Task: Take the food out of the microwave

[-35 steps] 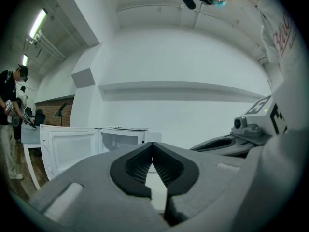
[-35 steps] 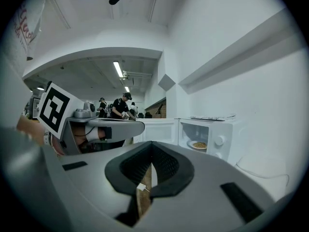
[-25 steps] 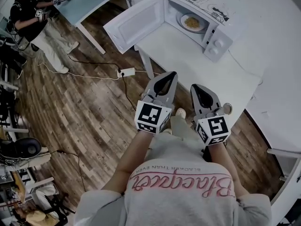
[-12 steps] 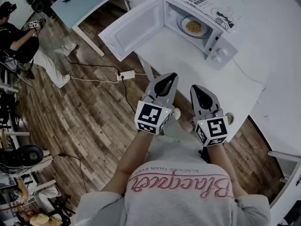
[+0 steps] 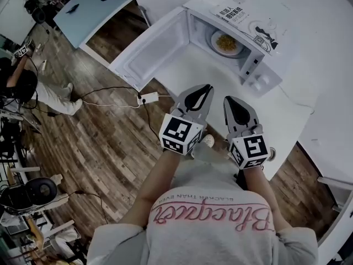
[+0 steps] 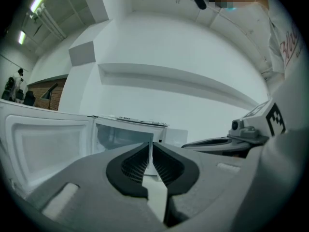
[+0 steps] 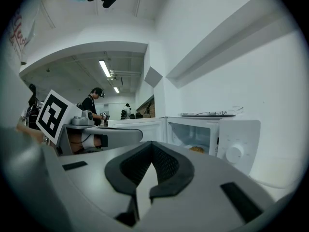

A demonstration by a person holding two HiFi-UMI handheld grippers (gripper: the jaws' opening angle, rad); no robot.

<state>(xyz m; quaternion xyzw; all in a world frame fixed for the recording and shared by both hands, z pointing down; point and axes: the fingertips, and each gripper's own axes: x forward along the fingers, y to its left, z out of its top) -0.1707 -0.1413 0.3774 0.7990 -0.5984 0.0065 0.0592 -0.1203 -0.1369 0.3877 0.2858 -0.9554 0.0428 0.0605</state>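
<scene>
Closing in since a second ago: we see open white door [image 5: 144, 53] larger, nearer in head view. Our left gripper [image 5: 206, 86] clenched, nothing between jaws. Our right gripper [image 5: 228, 99] clenched too, empty. Both side by side over near edge of white table [image 5: 287, 112]. Round white plate of yellow food [image 5: 226, 42] inside white microwave [image 5: 259, 65], near rim cut off by cavity frame. Food kind unclear.
</scene>
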